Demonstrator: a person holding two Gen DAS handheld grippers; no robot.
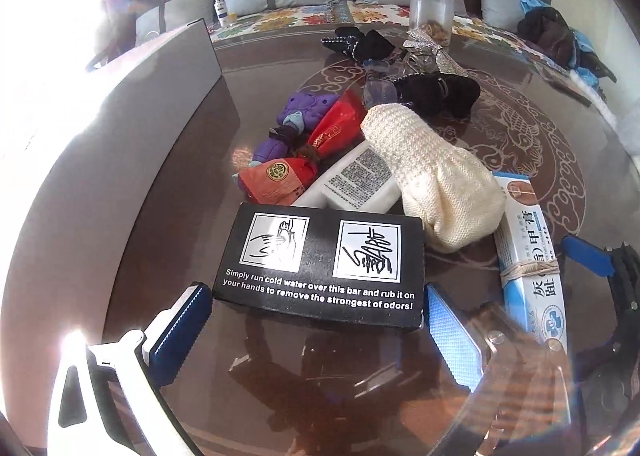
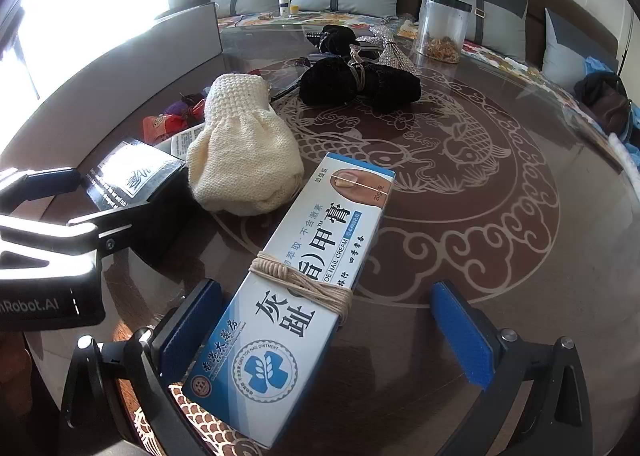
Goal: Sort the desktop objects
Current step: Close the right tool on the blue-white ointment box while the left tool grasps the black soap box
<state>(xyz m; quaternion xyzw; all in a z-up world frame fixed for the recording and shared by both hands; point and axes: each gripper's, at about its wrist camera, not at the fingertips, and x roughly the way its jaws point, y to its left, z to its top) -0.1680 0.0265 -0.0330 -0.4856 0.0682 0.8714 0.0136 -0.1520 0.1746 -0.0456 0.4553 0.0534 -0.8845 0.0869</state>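
Observation:
My left gripper stands open, its blue pads on either side of the near end of a black box with white drawings and English print. The same box shows in the right wrist view beside the left gripper's black fingers. My right gripper is open too. A long blue-and-white nail cream box, bound with twine, lies between its fingers, close against the left pad and well apart from the right one. That box lies at the right in the left wrist view, near the right gripper's finger.
On the round glass table lie a cream knitted pouch, red packets, a purple toy, a white printed box, black velvet bows, a glittery bow and a clear jar. A grey bin stands left.

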